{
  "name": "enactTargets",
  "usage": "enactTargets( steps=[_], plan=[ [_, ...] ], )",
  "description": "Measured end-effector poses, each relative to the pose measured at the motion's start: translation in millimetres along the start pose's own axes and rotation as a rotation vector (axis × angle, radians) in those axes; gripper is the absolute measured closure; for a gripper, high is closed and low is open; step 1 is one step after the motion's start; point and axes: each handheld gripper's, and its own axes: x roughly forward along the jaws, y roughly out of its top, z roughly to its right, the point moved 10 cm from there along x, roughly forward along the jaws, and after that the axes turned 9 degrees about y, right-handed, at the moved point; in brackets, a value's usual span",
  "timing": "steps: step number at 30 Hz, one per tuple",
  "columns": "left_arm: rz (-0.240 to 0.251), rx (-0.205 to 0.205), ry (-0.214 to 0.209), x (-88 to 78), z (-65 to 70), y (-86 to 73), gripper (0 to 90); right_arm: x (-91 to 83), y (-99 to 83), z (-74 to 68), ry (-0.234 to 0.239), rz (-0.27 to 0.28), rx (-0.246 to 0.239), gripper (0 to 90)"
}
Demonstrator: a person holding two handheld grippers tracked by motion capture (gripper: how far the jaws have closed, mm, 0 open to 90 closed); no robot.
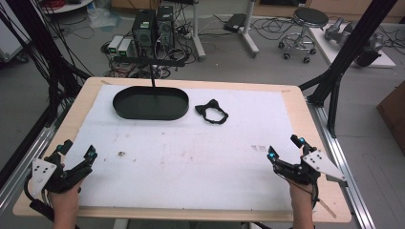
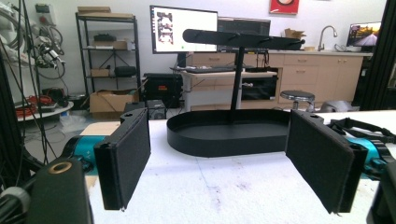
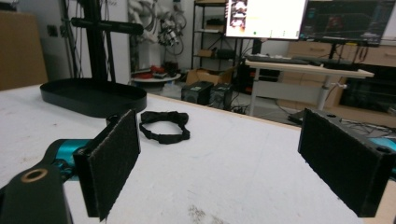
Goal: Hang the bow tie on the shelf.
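left gripper (image 1: 76, 150) and right gripper (image 1: 285, 147) rested at the near corners of the white-covered table (image 1: 191, 157), jaws wide and empty. far centre: black oval tray (image 1: 150, 103) with upright stand; black bow tie (image 1: 211, 111) lay just right of it.

The left gripper (image 1: 76, 150) and right gripper (image 1: 285, 146) rested low at opposite sides, each hand-held, jaws spread wide, empty.
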Motion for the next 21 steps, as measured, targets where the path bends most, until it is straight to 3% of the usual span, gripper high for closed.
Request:
enactTargets(
  steps=[2, 4, 5, 6, 8, 11, 12, 16, 17, 19, 20, 21],
  plan=[
    [0.002, 0.000, -0.004, -0.1, 0.9, 0.5, 22.7, 15.8, 10.5, -3.8, 0.045, -0.031, -0.010, 12.0],
    [0.001, 0.002, -0.004, -0.5, 1.2, 0.4, 22.7, 21.8, 13.5, -5.1, 0.061, -0.047, -0.010, 12.0],
    [0.000, 0.004, -0.004, -0.8, 1.0, 0.2, 22.7, 35.3, 18.6, -6.6, 0.090, -0.074, -0.023, 12.0],
    [0.000, 0.004, -0.004, -0.8, 1.0, 0.2, 22.7, 35.3, 18.6, -6.6, 0.090, -0.074, -0.023, 12.0],
    [0.000, 0.003, -0.002, -0.5, 0.3, 0.0, 22.6, 56.9, 21.9, -7.3, 0.117, -0.126, -0.032, 11.9],
    [-0.003, -0.003, 0.001, 0.1, -1.0, -1.2, 22.7, 71.4, 25.7, -10.3, 0.147, -0.139, -0.030, 11.9],
    [-0.003, -0.005, 0.002, 0.4, -1.1, -1.5, 22.6, 85.1, 29.4, -12.9, 0.170, -0.153, -0.035, 11.9],
    [-0.006, -0.005, -0.004, 1.0, 0.9, -2.4, 22.7, 113.8, 34.4, -18.3, 0.205, -0.199, -0.059, 11.9],
    [-0.010, -0.005, -0.007, 1.2, 1.7, -2.9, 22.7, 113.8, 34.4, -18.3, 0.205, -0.199, -0.059, 11.9],
    [-0.014, 0.000, -0.014, 1.6, 3.4, -3.8, 22.6, 136.9, 36.6, -21.2, 0.212, -0.239, -0.074, 11.9],
    [-0.013, -0.001, -0.016, 2.0, 4.1, -3.9, 22.6, 136.9, 36.6, -21.2, 0.212, -0.239, -0.074, 11.9],
    [-0.015, -0.004, -0.018, 2.4, 4.8, -4.5, 22.7, 152.2, 36.7, -23.4, 0.224, -0.263, -0.075, 11.9]
  ],
)
